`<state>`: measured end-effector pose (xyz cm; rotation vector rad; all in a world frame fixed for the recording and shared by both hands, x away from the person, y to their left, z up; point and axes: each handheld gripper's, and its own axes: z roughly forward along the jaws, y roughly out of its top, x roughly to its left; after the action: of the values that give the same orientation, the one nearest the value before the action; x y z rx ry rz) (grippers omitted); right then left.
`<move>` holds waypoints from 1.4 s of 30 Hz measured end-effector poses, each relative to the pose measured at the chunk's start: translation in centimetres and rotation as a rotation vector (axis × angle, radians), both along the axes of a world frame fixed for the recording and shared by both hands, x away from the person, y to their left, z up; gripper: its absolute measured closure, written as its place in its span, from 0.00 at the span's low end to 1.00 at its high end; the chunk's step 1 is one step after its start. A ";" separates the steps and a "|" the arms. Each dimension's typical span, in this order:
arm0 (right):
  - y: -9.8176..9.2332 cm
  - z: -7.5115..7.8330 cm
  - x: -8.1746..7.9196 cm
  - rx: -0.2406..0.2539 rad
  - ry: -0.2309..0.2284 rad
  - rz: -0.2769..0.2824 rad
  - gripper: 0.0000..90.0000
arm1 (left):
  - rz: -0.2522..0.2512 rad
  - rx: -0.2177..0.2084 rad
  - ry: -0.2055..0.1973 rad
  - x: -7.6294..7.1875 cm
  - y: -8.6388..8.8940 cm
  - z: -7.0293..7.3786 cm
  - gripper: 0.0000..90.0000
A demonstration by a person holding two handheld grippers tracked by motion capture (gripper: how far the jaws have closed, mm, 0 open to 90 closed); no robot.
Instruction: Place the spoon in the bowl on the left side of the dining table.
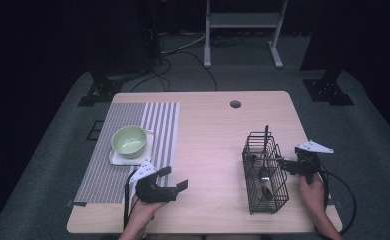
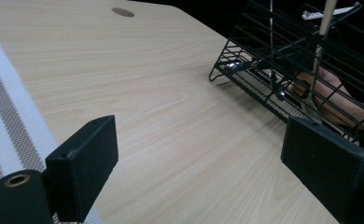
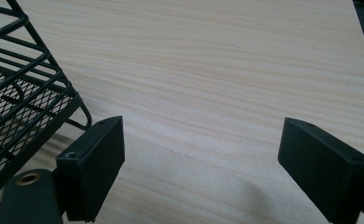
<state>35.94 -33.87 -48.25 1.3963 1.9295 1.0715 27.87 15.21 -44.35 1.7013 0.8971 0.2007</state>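
- A person's left tongs [image 1: 174, 179] hover low over the wooden bench [image 1: 213, 135], jaws spread wide with nothing between them, just right of a striped placemat [image 1: 133, 150].
- The right tongs [image 1: 289, 164], jaws also apart and empty, sit just beside a black wire basket [image 1: 264, 175] holding cutlery [image 1: 264, 176].
- A green bowl [image 1: 129, 140] rests on a white plate [image 1: 117, 159] on the placemat.

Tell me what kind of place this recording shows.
Probably a lab or studio recording station, not a home: a lone wooden table on grey carpet, dark surroundings, loose cables and a metal stand behind it.
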 end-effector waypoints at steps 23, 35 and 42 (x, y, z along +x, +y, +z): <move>-0.1 0.0 0.0 0.009 0.002 0.008 0.15 | -0.126 -0.052 -0.006 1.3 -5.6 2.2 0.11; 0.0 0.0 0.0 0.001 0.000 0.003 0.15 | -0.170 -0.083 -0.014 1.5 -8.0 3.0 0.11; 0.0 0.0 0.0 -0.001 0.000 0.003 0.15 | -0.192 -0.090 -0.010 1.7 -9.4 3.3 0.11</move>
<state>35.93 -33.87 -48.25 1.3932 1.9326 1.0717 29.53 5.81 -41.05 1.6887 0.7189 0.0390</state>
